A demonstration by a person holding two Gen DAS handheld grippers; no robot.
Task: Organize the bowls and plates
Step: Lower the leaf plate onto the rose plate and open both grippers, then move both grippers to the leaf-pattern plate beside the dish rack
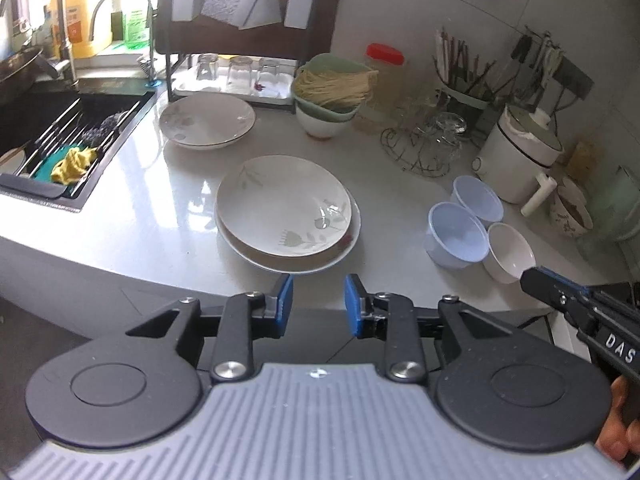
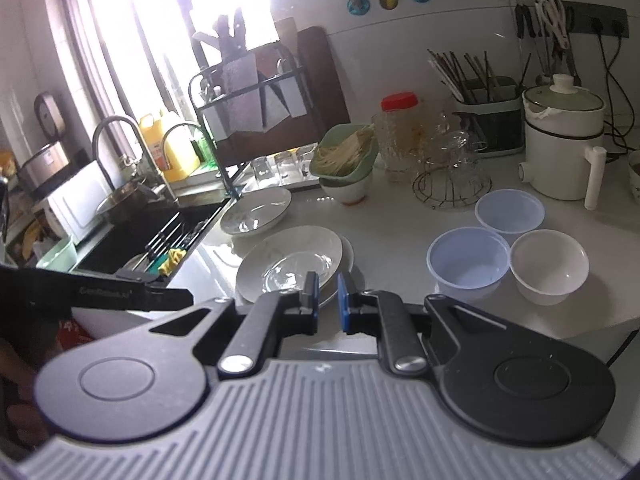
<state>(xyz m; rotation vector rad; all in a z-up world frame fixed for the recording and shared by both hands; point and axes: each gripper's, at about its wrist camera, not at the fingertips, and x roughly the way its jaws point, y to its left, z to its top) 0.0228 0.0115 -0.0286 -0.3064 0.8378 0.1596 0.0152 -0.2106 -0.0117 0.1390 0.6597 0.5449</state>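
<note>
The left tool (image 1: 319, 304) is held just off the near edge of the desk (image 1: 152, 216), its blue pads (image 1: 285, 300) parted by a moderate gap with nothing between them. It points at a stack of two floral plates (image 1: 286, 212) near the front of the desk; the upper plate sits slightly off-centre on the lower one. The pads are close to the near rim of the stack but do not touch it.

The right tool (image 2: 328, 300) is held to the right of the left one, also at the desk edge. Its jaws are drawn almost together, leaving only a narrow slit, and they grip nothing. In the right wrist view the slit lines up with the near rim of the stacked plates, without clear contact.

A third plate (image 1: 207, 120) lies alone farther back, near the sink (image 1: 60, 136) and in front of a rack holding upturned glasses (image 1: 240, 72).

To the right of the stack stand three bowls in a tight cluster: two pale blue bowls (image 1: 458, 236) and one white bowl (image 1: 510, 252), the rims just beside one another. Behind the plates, a green bowl of dry noodles (image 1: 334, 84) rests on top of a white bowl (image 1: 322, 124).

A white electric pot (image 1: 520, 152) stands at the right rear of the desk.
</note>
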